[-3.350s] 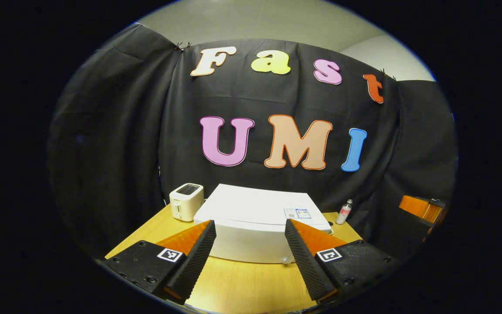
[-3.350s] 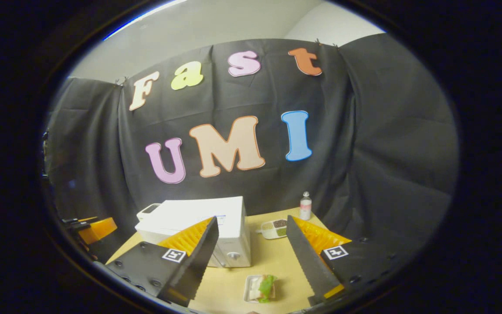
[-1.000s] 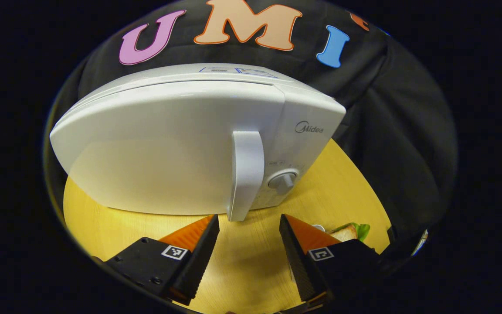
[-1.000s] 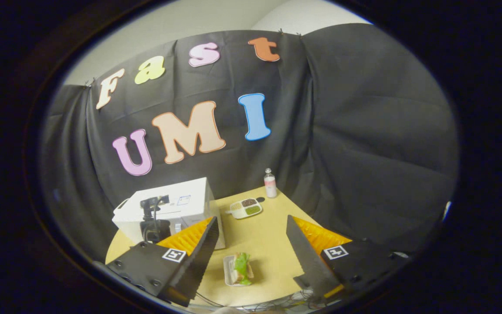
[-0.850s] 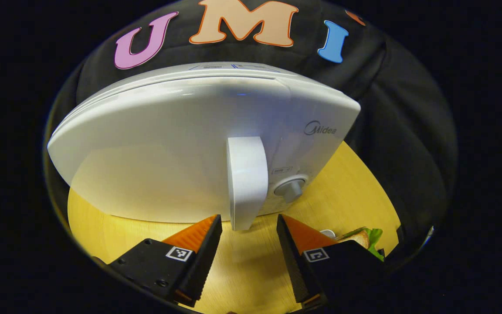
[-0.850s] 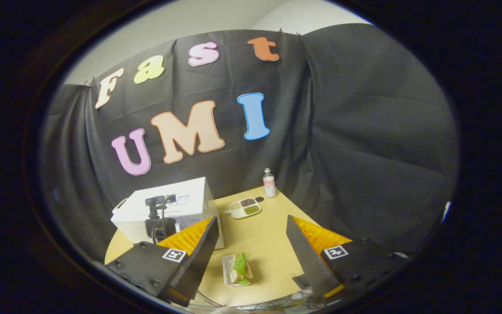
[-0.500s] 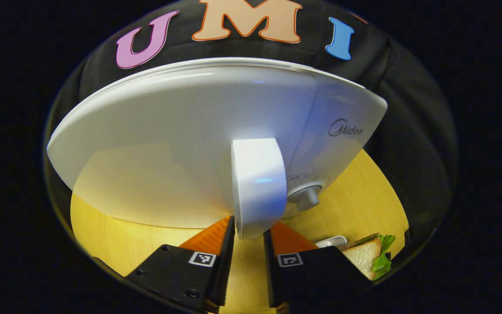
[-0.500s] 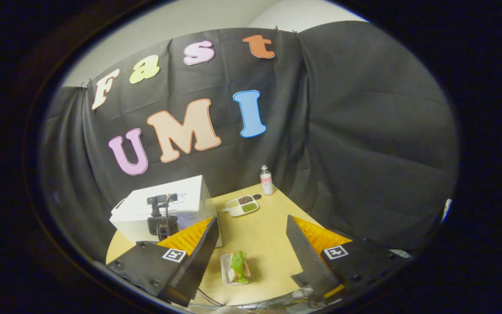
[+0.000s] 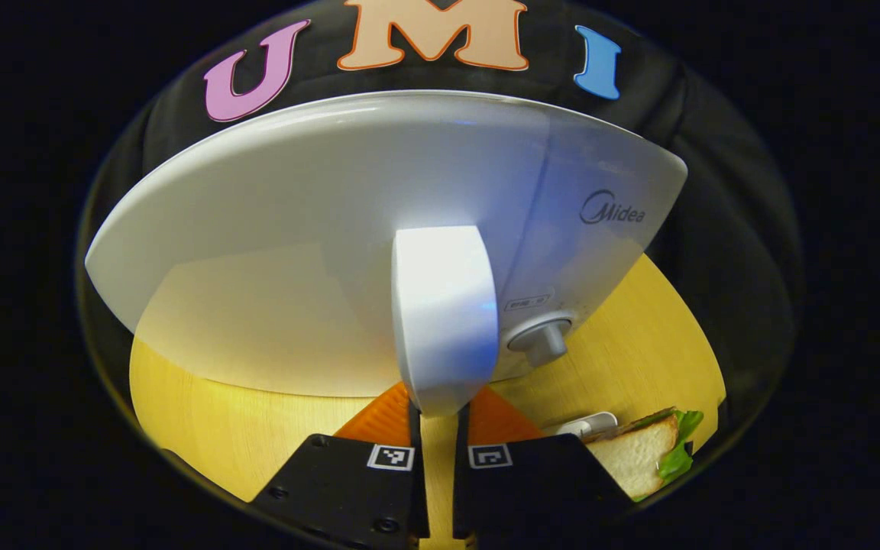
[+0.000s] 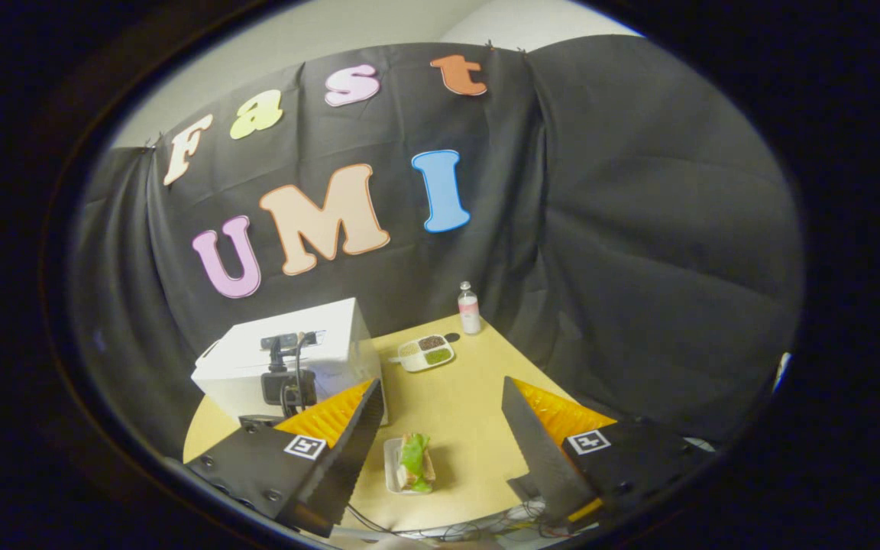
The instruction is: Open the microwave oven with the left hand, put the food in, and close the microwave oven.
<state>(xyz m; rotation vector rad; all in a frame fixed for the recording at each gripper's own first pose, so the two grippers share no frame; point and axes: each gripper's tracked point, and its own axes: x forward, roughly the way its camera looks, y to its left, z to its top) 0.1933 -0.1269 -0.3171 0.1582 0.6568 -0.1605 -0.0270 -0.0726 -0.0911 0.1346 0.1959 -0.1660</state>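
Note:
The white microwave [image 9: 318,252] stands close in front in the left gripper view, its door closed. My left gripper [image 9: 440,393] is shut on the lower end of the upright door handle [image 9: 440,305], one finger on each side. A knob [image 9: 541,340] sits just right of the handle. The food, a sandwich with lettuce [image 9: 638,457], lies on a small white tray [image 9: 591,422] at the lower right. In the right gripper view my right gripper [image 10: 440,383] hangs open above the table, over the sandwich [image 10: 413,461]. The microwave [image 10: 310,347] is at its left, with the left gripper's body [image 10: 287,386] before it.
On the wooden table [image 10: 470,405] a divided dish with grains [image 10: 426,352] lies behind the sandwich. A small bottle [image 10: 469,307] stands at the back by the black cloth wall. Cables hang at the table's near edge [image 10: 478,527].
My left gripper moved up to the microwave and its fingers closed on the bottom of the door handle. The right gripper stayed open and drifted slightly over the sandwich.

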